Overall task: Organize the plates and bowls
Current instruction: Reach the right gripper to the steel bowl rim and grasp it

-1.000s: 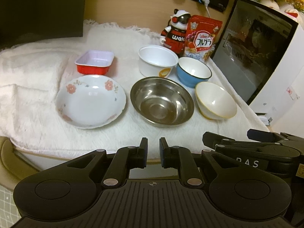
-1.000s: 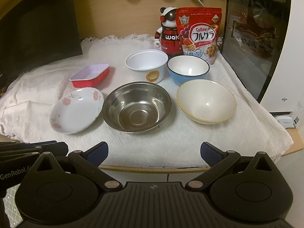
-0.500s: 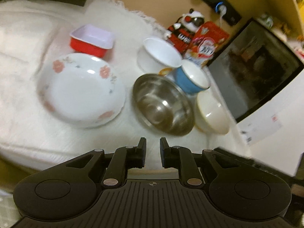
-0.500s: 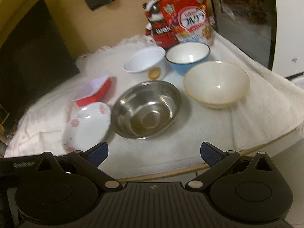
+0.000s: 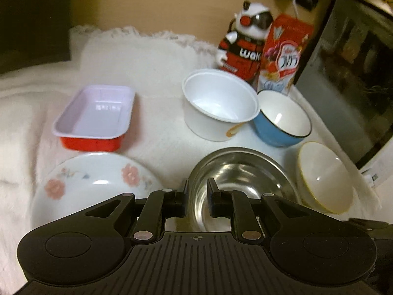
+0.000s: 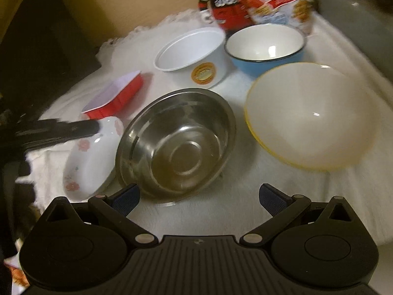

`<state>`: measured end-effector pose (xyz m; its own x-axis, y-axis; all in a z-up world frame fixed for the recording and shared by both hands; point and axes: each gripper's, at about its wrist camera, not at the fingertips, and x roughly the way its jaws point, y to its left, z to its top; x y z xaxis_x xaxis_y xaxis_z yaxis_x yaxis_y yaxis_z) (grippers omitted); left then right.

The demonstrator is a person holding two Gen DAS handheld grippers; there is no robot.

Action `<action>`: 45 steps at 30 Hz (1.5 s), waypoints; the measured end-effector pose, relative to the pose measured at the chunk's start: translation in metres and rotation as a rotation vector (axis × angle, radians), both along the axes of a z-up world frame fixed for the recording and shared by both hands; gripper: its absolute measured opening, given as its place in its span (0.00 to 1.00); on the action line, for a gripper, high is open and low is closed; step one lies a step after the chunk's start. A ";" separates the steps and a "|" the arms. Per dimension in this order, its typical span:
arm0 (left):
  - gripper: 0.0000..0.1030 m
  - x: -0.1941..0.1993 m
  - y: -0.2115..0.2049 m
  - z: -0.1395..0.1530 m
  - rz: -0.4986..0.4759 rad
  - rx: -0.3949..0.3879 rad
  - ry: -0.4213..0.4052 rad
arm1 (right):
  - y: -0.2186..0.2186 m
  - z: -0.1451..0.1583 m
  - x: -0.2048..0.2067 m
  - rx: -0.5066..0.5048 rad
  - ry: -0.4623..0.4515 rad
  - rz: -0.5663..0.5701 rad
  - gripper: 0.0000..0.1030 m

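Observation:
Several dishes lie on a white cloth [image 5: 152, 56]. A floral plate [image 5: 93, 186] sits at the near left, with a steel bowl [image 5: 240, 179] beside it and a cream bowl with a yellow rim [image 5: 324, 179] to the right. Behind them stand a red tray [image 5: 95, 118], a white tub [image 5: 218, 103] and a blue bowl [image 5: 282, 123]. My left gripper [image 5: 197, 191] is shut with a narrow gap and holds nothing. In the right wrist view it [image 6: 95, 126] hovers over the floral plate [image 6: 91, 157]. My right gripper [image 6: 200, 196] is wide open and empty, just short of the steel bowl [image 6: 176, 145].
A toy robot figure [image 5: 248, 39] and a red cereal bag [image 5: 285, 51] stand at the back against the wall. A dark glass-fronted appliance [image 5: 348, 61] borders the cloth on the right. A dark screen [image 5: 32, 17] stands at the far left.
Both grippers have come forward and down toward the dishes, which now fill more of each view. The left gripper has moved out over the floral plate. Neither gripper's jaws have changed.

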<state>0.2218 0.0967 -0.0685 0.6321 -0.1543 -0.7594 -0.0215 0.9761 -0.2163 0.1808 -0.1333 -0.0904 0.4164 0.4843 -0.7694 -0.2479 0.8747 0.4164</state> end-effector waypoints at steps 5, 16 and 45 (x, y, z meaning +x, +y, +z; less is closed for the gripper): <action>0.17 0.020 -0.004 -0.009 -0.028 0.075 0.044 | 0.004 -0.027 0.033 0.067 0.109 0.016 1.00; 0.18 0.049 0.009 -0.035 -0.160 0.012 0.108 | 0.022 -0.041 0.037 0.007 0.163 -0.105 1.00; 0.25 0.068 0.020 -0.063 -0.223 -0.171 0.120 | 0.051 -0.035 0.043 -0.174 0.042 -0.314 0.51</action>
